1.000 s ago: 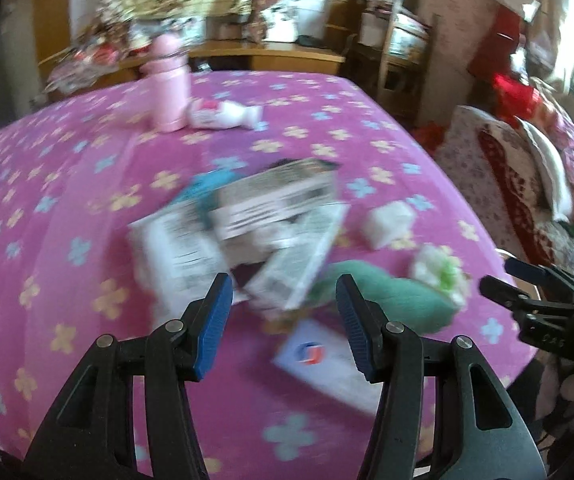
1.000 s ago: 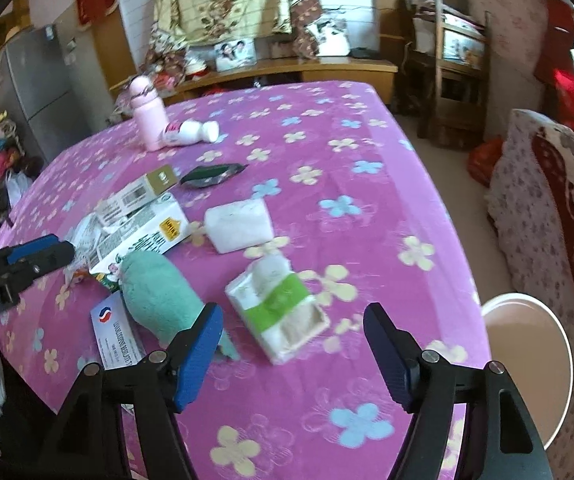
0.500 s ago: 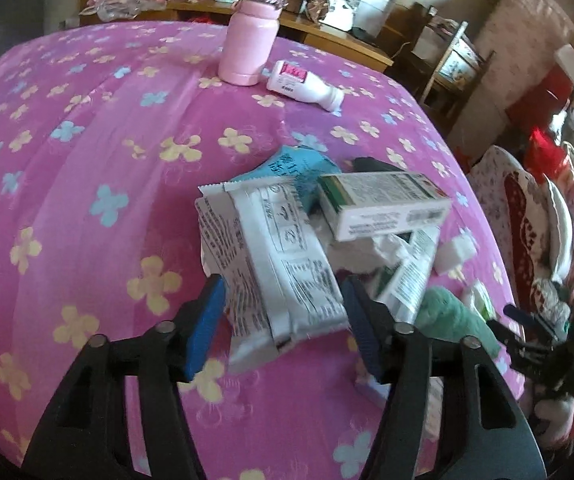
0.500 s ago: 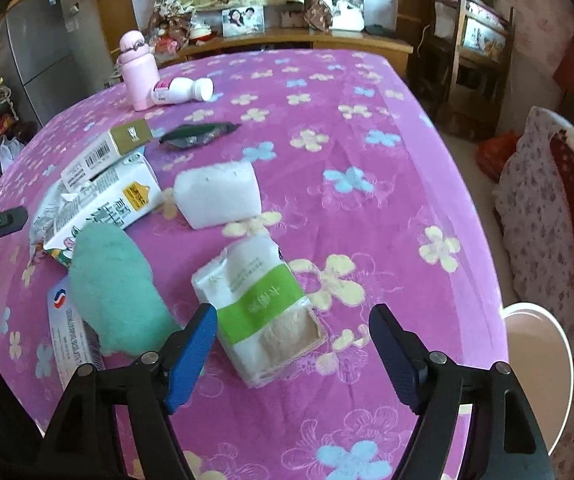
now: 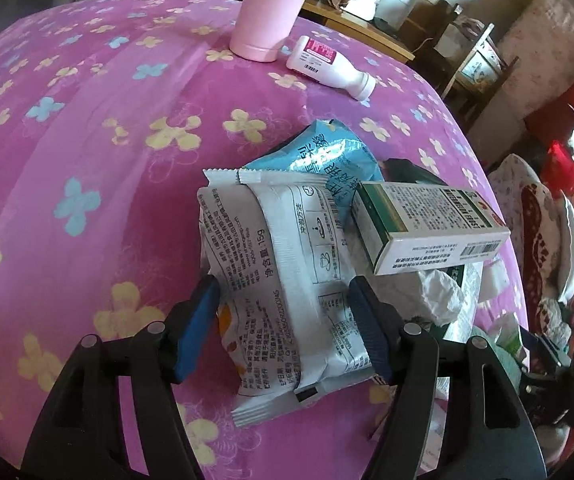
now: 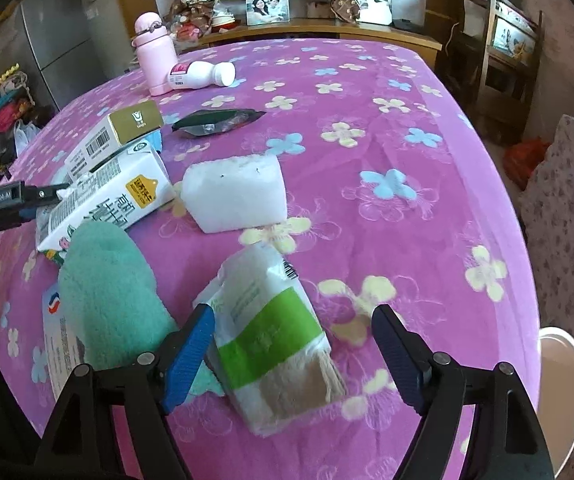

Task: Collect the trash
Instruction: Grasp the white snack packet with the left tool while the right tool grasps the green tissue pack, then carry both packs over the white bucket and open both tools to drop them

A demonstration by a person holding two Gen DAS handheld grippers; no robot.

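Nearest in the left wrist view, the left gripper has its blue-padded jaws apart, having just been opening, with a white printed snack wrapper lying between them on the pink flowered tablecloth; whether the pads touch the wrapper's edges cannot be told. Just beyond it, a crumpled blue foil packet sticks out from under the wrapper, and a green-and-white cardboard box rests tilted on the pile at the right. Farther back stand a pink flask and, beside it, a small white plastic bottle on its side.

In the right wrist view, the right gripper also has its jaws apart, having just widened, around a white-and-green tissue pack without pressing it. To the near left lies a fluffy green cloth. Beyond are a white milk carton, a white foam block and, farther, a black wrapper.
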